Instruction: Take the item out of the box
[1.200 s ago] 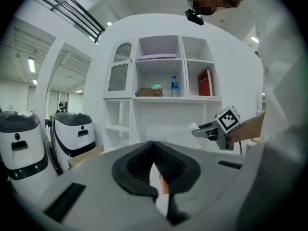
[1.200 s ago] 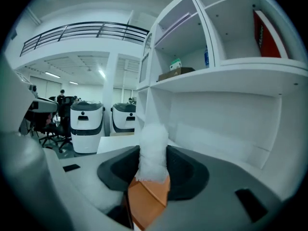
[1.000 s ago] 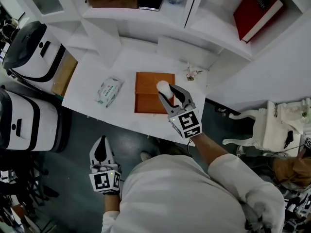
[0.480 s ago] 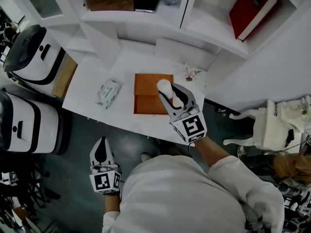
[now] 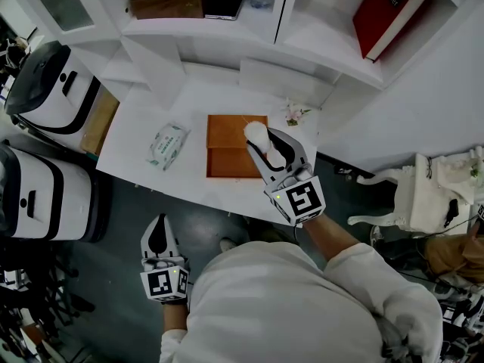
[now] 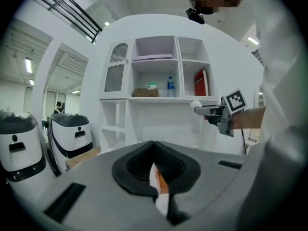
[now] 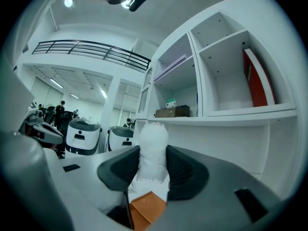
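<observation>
An open orange-brown box (image 5: pixel 227 148) lies on the white table (image 5: pixel 136 146). My right gripper (image 5: pixel 262 141) hangs above the box's right side, shut on a white rolled cloth-like item (image 5: pixel 255 133). In the right gripper view the white roll (image 7: pixel 153 148) stands upright between the black pads (image 7: pixel 185 170), with the box (image 7: pixel 147 210) below it. My left gripper (image 5: pixel 159 238) is low at the left, off the table's front edge, with its jaws together and nothing in them. From the left gripper view I see the right gripper (image 6: pixel 211 110) held out level at the shelf's height.
A pack of wipes (image 5: pixel 168 143) lies left of the box and a small flower sprig (image 5: pixel 296 113) right of it. Behind the table stands a white shelf unit with a red book (image 5: pixel 397 12) and a brown case (image 5: pixel 162 2). White machines (image 5: pixel 53 74) stand at the left.
The right gripper has risen a little with the white roll, further above the box. The left gripper has stayed where it was.
</observation>
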`<state>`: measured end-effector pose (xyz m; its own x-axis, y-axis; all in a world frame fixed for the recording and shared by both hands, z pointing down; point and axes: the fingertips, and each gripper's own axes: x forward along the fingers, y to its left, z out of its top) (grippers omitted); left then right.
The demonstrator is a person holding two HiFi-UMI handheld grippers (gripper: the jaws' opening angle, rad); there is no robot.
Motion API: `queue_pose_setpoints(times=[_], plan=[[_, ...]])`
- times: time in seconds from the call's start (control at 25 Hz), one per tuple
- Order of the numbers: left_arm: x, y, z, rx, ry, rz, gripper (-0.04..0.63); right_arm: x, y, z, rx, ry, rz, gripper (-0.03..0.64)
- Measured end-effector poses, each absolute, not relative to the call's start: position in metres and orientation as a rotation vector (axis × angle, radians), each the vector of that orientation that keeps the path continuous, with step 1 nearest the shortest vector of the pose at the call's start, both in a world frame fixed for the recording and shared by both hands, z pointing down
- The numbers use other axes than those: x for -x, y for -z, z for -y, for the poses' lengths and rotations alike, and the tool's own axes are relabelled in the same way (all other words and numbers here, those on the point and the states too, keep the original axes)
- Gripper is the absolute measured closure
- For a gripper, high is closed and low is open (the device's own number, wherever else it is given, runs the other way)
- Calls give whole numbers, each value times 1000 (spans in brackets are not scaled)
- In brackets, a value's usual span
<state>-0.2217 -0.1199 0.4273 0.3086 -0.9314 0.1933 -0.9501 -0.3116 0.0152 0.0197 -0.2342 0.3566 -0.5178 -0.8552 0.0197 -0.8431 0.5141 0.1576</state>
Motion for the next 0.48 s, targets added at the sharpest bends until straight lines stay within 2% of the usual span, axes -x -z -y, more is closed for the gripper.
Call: queue_pose_setpoints(times=[0.48], plan=[[216,-427,119,-2443,-235,1759,589,-24,-354,233,-1494,210,2660,446]])
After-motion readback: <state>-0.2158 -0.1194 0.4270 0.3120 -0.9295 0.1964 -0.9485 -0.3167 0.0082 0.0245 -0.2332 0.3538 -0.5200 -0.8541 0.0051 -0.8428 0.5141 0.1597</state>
